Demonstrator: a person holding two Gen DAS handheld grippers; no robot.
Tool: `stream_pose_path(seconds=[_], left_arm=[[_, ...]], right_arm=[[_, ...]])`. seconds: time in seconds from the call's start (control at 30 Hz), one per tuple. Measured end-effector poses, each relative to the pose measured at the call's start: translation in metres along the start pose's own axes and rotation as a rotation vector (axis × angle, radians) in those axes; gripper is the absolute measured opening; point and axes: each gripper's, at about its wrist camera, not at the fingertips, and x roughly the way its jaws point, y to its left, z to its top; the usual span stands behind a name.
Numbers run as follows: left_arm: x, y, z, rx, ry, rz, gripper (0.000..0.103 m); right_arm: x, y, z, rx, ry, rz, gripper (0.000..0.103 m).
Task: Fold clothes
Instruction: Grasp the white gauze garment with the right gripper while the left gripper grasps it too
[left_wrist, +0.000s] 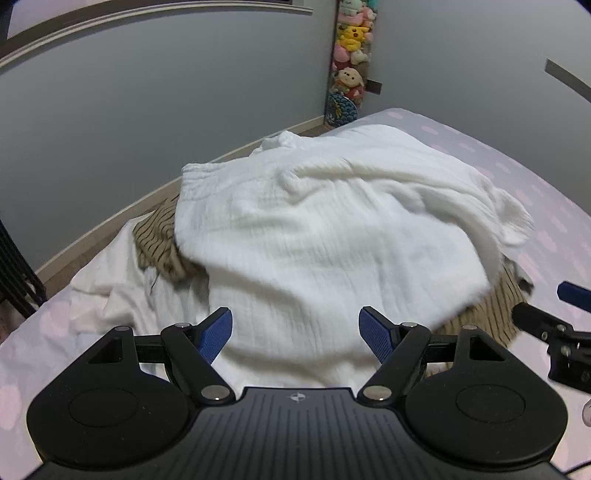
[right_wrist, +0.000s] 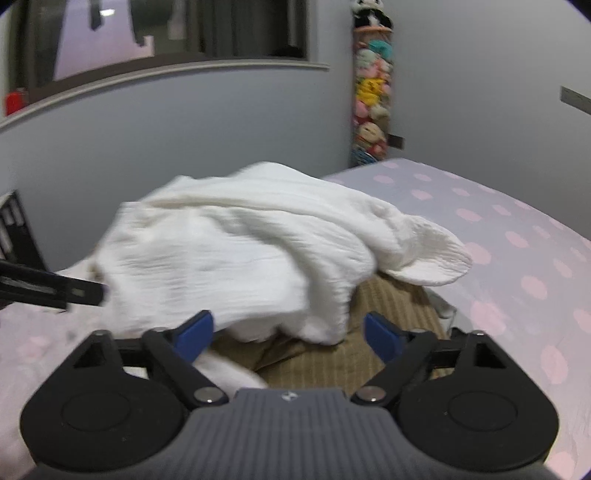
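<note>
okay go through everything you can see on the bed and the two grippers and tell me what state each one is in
white garment: crumpled, unfolded, draped over the pile.
tan striped garment: rumpled, mostly covered by the white one.
white cloth: bunched on the bed at the pile's left.
left gripper: open, holding nothing.
right gripper: open, holding nothing.
bedsheet: spread flat, pink-spotted.

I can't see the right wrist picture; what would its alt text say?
A crumpled white crinkle-textured garment lies heaped over a tan striped garment on a bed with a pink-dotted sheet. The open right gripper, blue-padded, sits just before the pile, holding nothing. A column of plush toys fills the corner.
</note>
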Motion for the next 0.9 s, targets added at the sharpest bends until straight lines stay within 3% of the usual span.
stream_pose_path(seconds=[0.13, 0.3, 0.33, 0.37, 0.4, 0.43, 0.47, 0.5, 0.53, 0.57, 0.6, 0.9], left_arm=[[0.032, 0.003, 0.013, -0.024, 0.000, 0.036, 0.075], [0.059, -0.004, 0.020, -0.018, -0.003, 0.070, 0.070], [0.061, -0.004, 0.021, -0.022, -0.005, 0.064, 0.066], [0.062, -0.005, 0.021, -0.031, -0.005, 0.048, 0.057], [0.062, -0.004, 0.021, -0.043, -0.005, 0.030, 0.045], [0.062, -0.004, 0.021, -0.061, -0.001, 0.008, 0.040], [0.061, -0.004, 0.022, -0.078, 0.004, -0.004, 0.032], [0.059, -0.005, 0.022, -0.086, 0.004, -0.007, 0.025], [0.055, -0.007, 0.022, -0.077, 0.002, -0.001, 0.020], [0.051, -0.010, 0.022, -0.059, -0.001, 0.000, 0.003], [0.044, -0.012, 0.022, -0.049, -0.006, -0.019, 0.000], [-0.052, -0.041, 0.015, -0.005, -0.082, -0.168, 0.000]], right_arm=[[0.039, -0.020, 0.009, 0.026, -0.004, -0.026, 0.083], [0.076, -0.031, 0.016, 0.036, -0.011, -0.002, 0.069], [0.081, -0.031, 0.018, 0.033, 0.002, 0.008, 0.060], [0.087, -0.030, 0.020, 0.029, 0.015, 0.018, 0.054], [0.089, -0.029, 0.021, 0.027, 0.019, 0.018, 0.040], [0.090, -0.028, 0.023, 0.026, 0.025, 0.012, 0.020], [0.086, -0.029, 0.025, 0.035, 0.015, 0.001, 0.009], [0.082, -0.030, 0.026, 0.045, 0.004, -0.009, 0.006], [0.078, -0.031, 0.028, 0.056, -0.007, -0.020, 0.005], [0.074, -0.032, 0.029, 0.066, -0.018, -0.031, 0.005], [0.066, -0.033, 0.030, 0.069, -0.034, -0.041, 0.005], [-0.056, -0.042, 0.037, 0.045, -0.225, -0.173, 0.004]])
